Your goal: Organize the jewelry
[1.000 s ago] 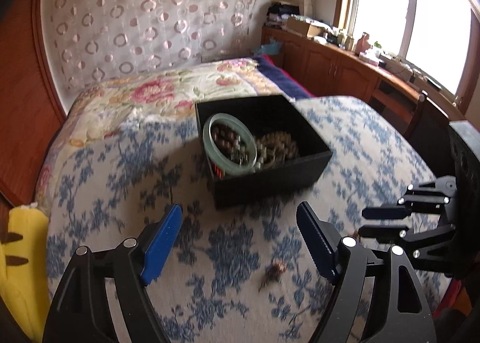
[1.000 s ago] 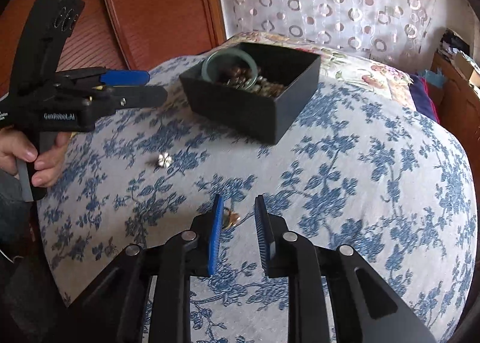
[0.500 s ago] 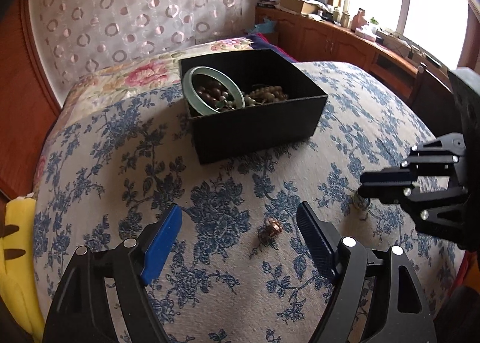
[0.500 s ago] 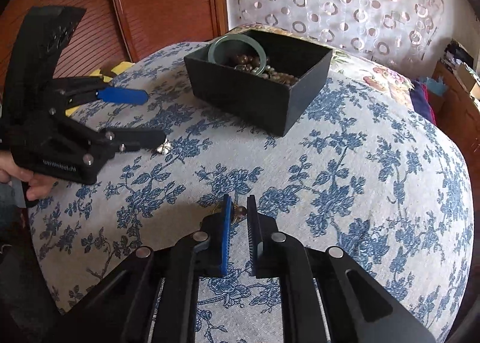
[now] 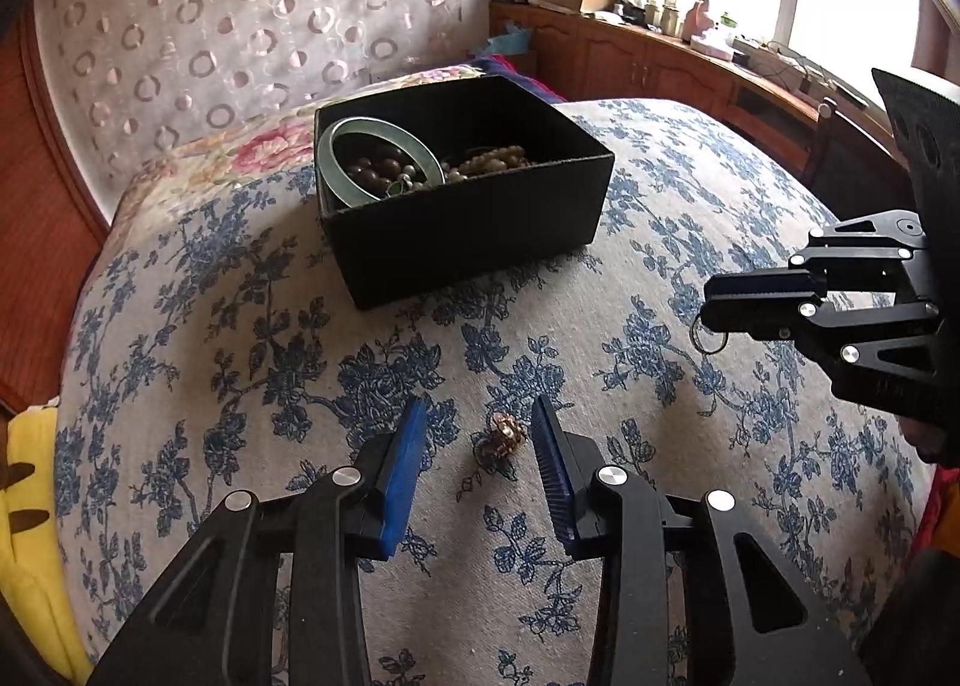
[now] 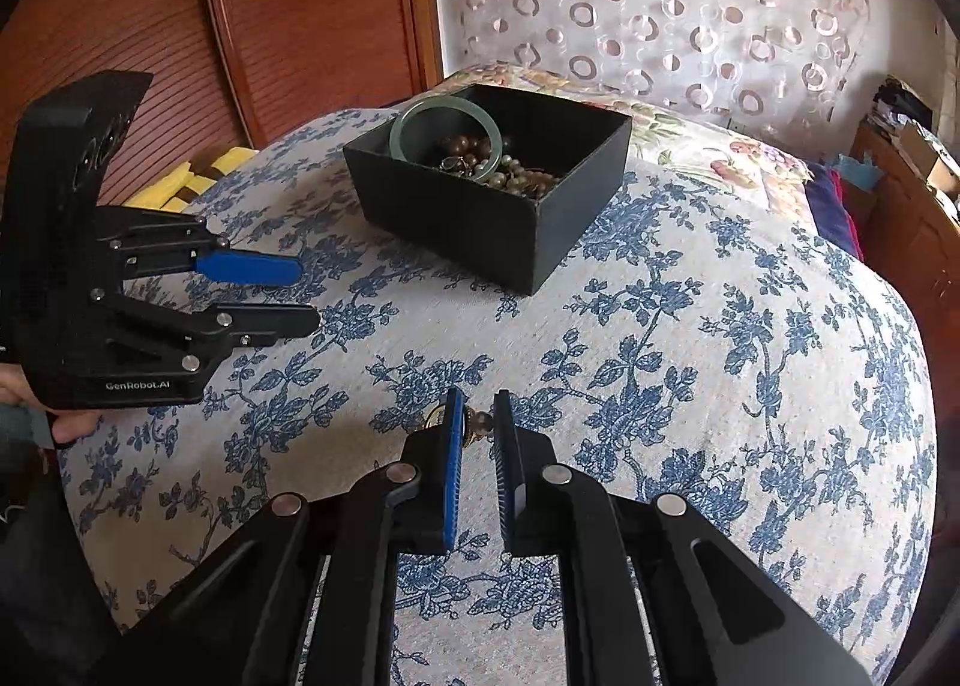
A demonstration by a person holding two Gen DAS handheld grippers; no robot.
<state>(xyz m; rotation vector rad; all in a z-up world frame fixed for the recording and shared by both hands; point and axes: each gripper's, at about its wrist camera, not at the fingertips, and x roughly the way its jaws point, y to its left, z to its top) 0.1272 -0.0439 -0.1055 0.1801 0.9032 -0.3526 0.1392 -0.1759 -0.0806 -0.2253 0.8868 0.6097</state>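
A small brown-gold ornament (image 5: 503, 437) lies on the blue-flowered cloth between the blue pads of my left gripper (image 5: 480, 425). Its jaws are closing and do not touch the ornament. My right gripper (image 6: 477, 413) is shut on a small gold earring (image 6: 477, 427). Its thin hoop (image 5: 708, 335) hangs below the right gripper's tips (image 5: 714, 302) at the right of the left wrist view. The black box (image 5: 468, 242) stands farther back, with a green bangle (image 5: 378, 158) and bead strings in it. The box (image 6: 480, 230) and my left gripper (image 6: 309, 296) also show in the right wrist view.
The flowered cloth (image 6: 720, 386) covers a rounded surface that drops away at the sides. A yellow object (image 5: 30, 506) lies at the left edge. A person's hand (image 6: 66, 422) holds the left gripper. Wooden cabinets (image 5: 660, 62) run under the window.
My left gripper came down and closer to the ornament, and its jaws narrowed around it. My right gripper's jaws closed on the earring.
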